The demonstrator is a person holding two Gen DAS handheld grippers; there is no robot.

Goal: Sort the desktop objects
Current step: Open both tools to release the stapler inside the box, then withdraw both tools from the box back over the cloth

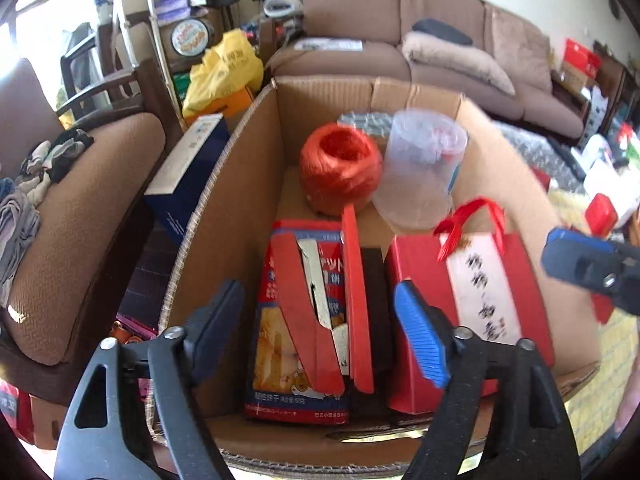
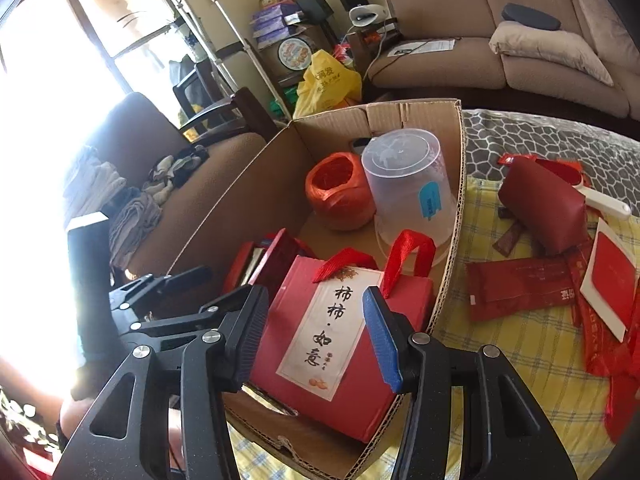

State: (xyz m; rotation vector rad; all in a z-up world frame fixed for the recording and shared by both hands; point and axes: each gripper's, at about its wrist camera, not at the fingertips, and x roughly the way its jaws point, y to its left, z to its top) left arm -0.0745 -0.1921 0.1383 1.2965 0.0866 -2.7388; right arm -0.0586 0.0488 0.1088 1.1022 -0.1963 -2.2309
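An open cardboard box [image 1: 244,184] [image 2: 452,216] holds a red biscuit box [image 1: 296,332], a red gift bag with a white label [image 1: 472,300] [image 2: 332,344], an orange twine ball [image 1: 340,168] [image 2: 340,192] and an upturned clear plastic tub [image 1: 424,168] [image 2: 408,184]. My left gripper [image 1: 320,328] is open and empty above the biscuit box. My right gripper [image 2: 316,340] is open and empty, its fingers either side of the gift bag. It also shows in the left wrist view [image 1: 592,268]. The left gripper shows at the left of the right wrist view [image 2: 168,292].
On the yellow checked cloth [image 2: 520,344] right of the box lie a dark red pouch [image 2: 544,208], a flat red packet [image 2: 520,288], a red-and-white card [image 2: 608,280] and red ribbons [image 2: 616,360]. A brown armchair [image 1: 80,208] stands left, a sofa [image 1: 440,40] behind.
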